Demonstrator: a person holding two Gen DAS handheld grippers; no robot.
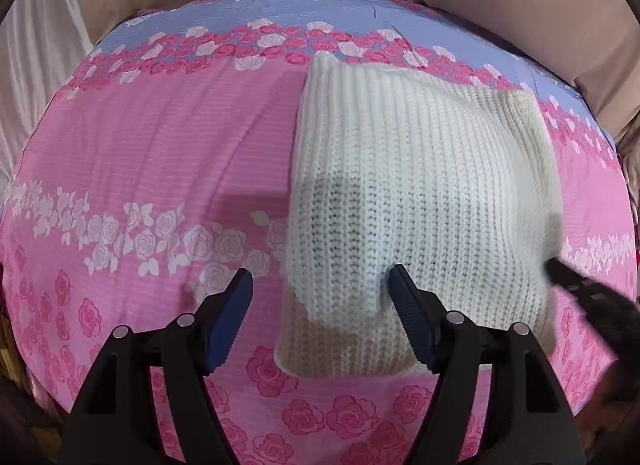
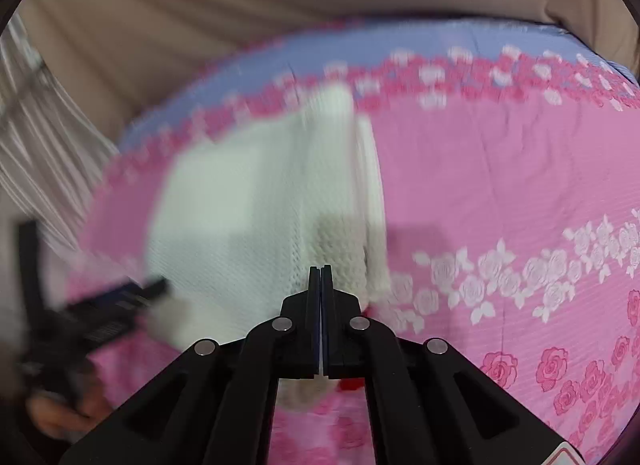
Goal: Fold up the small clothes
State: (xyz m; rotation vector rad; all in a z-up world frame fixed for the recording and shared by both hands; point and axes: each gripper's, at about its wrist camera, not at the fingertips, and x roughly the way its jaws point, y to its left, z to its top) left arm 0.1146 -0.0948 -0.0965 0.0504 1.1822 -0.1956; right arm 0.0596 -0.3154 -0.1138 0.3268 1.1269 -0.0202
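Over on the left of the left wrist view there is only the pink rose-print bedsheet [image 1: 160, 145], with a band of white roses crossing its lower left. At bottom centre the left claw [image 1: 320, 281] stands with its blue-padded fingers wide apart and nothing between them, the right finger lying against the near edge of the white knit garment [image 1: 420, 193]. That garment sits right of centre on the sheet, doubled over so a second layer pokes out at its lower left corner. At the right edge the dark, blurred tip of the right claw [image 1: 568, 277] reaches in beside the knit.

In the blurred right wrist view, the left claw [image 2: 132, 297] shows at lower left, the garment [image 2: 224, 205] left of centre, and the right claw [image 2: 321, 269] closed tight; whether it pinches knit I cannot tell.
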